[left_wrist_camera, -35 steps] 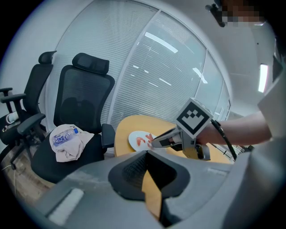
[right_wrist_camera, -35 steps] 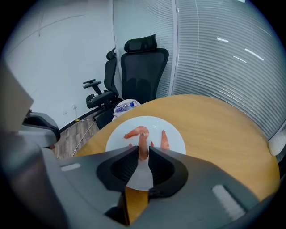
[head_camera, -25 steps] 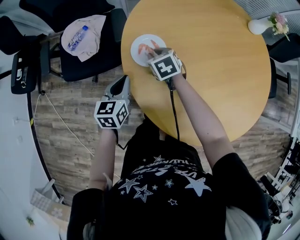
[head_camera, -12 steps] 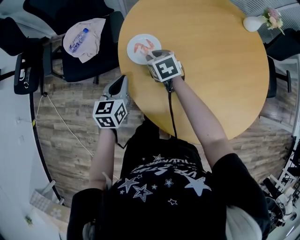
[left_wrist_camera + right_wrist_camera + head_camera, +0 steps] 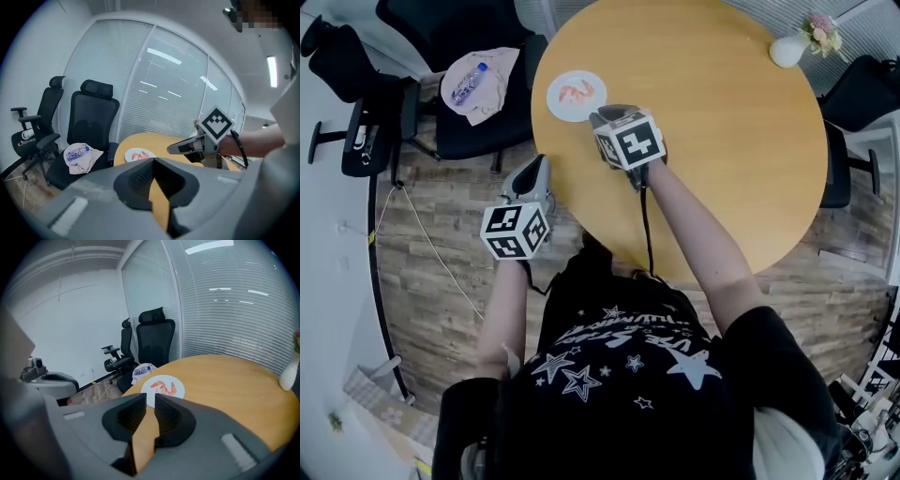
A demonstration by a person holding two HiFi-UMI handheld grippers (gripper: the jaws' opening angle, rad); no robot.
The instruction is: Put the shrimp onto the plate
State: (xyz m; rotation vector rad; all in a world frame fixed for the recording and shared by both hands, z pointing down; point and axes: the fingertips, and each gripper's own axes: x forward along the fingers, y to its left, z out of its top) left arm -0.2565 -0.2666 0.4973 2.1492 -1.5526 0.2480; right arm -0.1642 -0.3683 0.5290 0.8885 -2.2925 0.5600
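Plainly, the tabletop (image 5: 722,141) is a smooth round disc with a warm, honey-coloured wood finish and a matte surface. Near its edge lies a small white plate (image 5: 561,105), flat, round and faintly glossy. The shrimp (image 5: 578,91) rests in the middle of that plate. It is orange-red with paler streaks, curled into hooked shapes. We think there are two or three pieces, though the view is too small for a sure count.

Our right tool (image 5: 150,395) is grey moulded plastic with black ribbed pads. It hangs over the tabletop near the plate, pointing at it without touching it. Its jaws have just been closing and now stand a narrow slit apart. Nothing is between them; only bare tabletop shows through.

Our left tool (image 5: 154,161) is made the same way. It is held off the tabletop's edge, above the floor (image 5: 441,216) of grey-brown planks. Its pads appear pressed together at the tips and hold nothing.

Beside the tabletop stands a black padded chair (image 5: 473,141). A crumpled pale cloth (image 5: 492,75) lies on its seat, with a clear plastic bottle (image 5: 469,84) on top. At the far rim of the tabletop stands a rounded white vase (image 5: 787,50) of small flowers.
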